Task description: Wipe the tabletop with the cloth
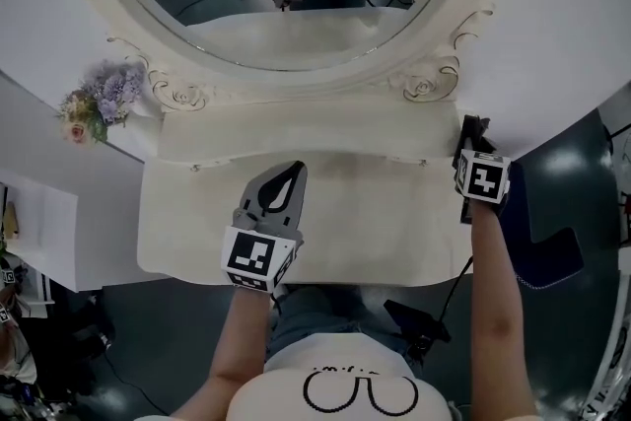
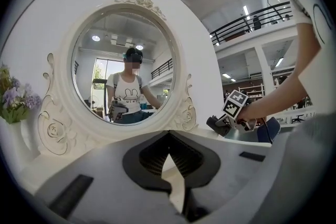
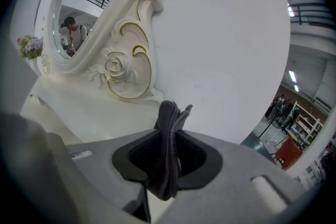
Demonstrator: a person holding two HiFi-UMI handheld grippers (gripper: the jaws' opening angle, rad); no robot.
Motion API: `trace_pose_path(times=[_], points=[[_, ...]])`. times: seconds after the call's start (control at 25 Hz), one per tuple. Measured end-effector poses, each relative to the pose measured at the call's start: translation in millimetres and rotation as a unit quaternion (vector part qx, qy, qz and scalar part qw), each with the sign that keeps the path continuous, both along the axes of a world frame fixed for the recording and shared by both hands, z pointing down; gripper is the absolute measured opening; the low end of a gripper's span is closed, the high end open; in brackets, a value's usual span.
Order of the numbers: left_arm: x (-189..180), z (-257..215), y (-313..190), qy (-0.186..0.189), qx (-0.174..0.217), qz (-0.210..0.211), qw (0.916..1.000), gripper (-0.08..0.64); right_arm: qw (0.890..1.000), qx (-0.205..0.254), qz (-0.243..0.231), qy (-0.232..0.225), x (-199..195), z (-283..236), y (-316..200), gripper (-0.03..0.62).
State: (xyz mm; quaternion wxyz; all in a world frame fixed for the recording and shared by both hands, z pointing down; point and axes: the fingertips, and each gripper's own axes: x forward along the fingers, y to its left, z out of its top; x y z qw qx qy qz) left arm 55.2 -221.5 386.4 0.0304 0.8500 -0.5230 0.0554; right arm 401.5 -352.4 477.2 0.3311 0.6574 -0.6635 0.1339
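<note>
Below the mirror's right lower corner, at the right end of the cream surface, the cloth is pinched in the right hand-held gripper. It is dark grey, soft and bunched into upright folds, and a narrow crest of it stands up past the jaw tips, with a shorter tail below them. Both jaws press on it from either side. This hand-held gripper points toward the wall just right of the mirror's gilded rose carving. The person's right forearm runs straight back from the marker cube.

The left hand-held gripper hovers over the middle of the surface, below the mirror and a little left of its centre, aimed at the glass. Its jaws meet at the tips with nothing between them, leaving only a sliver of pale surface showing through the hollow behind. The left forearm reaches up to it from the person's body.

From the head view the cloth cannot be told apart from the dark jaws beside the mirror's right foot. The right gripper view cuts off the cloth's lower end behind the gripper body, so whether it touches the surface cannot be told. A bunch of pale purple flowers stands left of the mirror.
</note>
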Motion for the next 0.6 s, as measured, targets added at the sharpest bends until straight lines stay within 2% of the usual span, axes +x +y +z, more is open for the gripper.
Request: trace_pose_path(times=[0.24,0.6], points=[[-33,-2,17,0.001,0.005,0.009,0.9999,-0.002,0.999,0.035,0.008,-0.010,-36,-16,41,0.083],[-128,-16,51,0.002,0.012,-0.025,0.9996,-0.002,0.996,0.069,-0.030,-0.041,-160,-44,98,0.083]])
